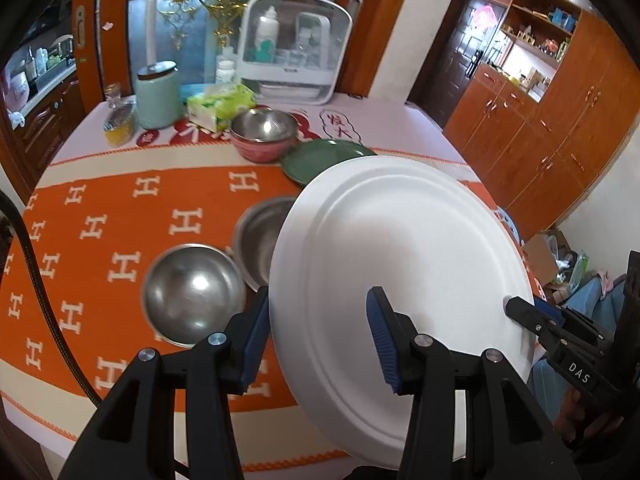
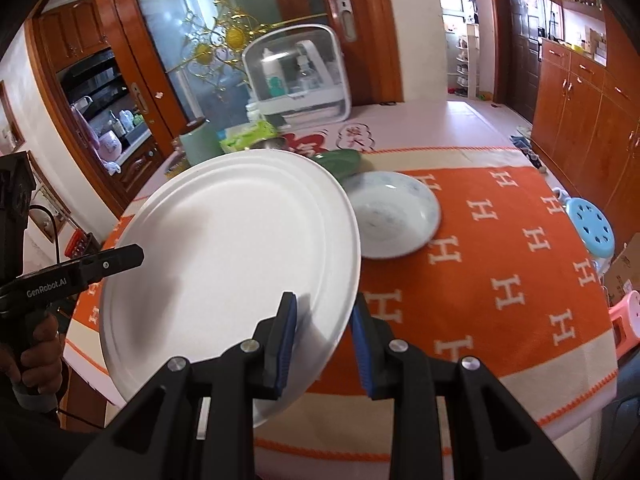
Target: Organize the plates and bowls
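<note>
A large white plate [image 1: 400,240] hangs tilted above the orange tablecloth [image 1: 120,220], carried by both grippers. My left gripper [image 1: 319,294] is shut on its near-left rim, one pad lying on the plate's face. My right gripper [image 2: 325,299] is shut on the white plate's [image 2: 232,240] near-right rim. Two steel bowls [image 1: 194,292] [image 1: 260,240] sit on the cloth to the left. Behind them stand a pink bowl [image 1: 264,148] holding a steel one, and a green plate [image 1: 320,156]. A pale plate [image 2: 394,216] lies just right of the held plate.
At the table's far end stand a mint canister [image 1: 156,96], a tissue pack [image 1: 220,106] and a white storage box [image 1: 294,46]. A blue stool [image 2: 590,228] and a pink stool [image 2: 628,312] stand off the table's right side. A hand [image 2: 32,356] grips the left gripper's handle.
</note>
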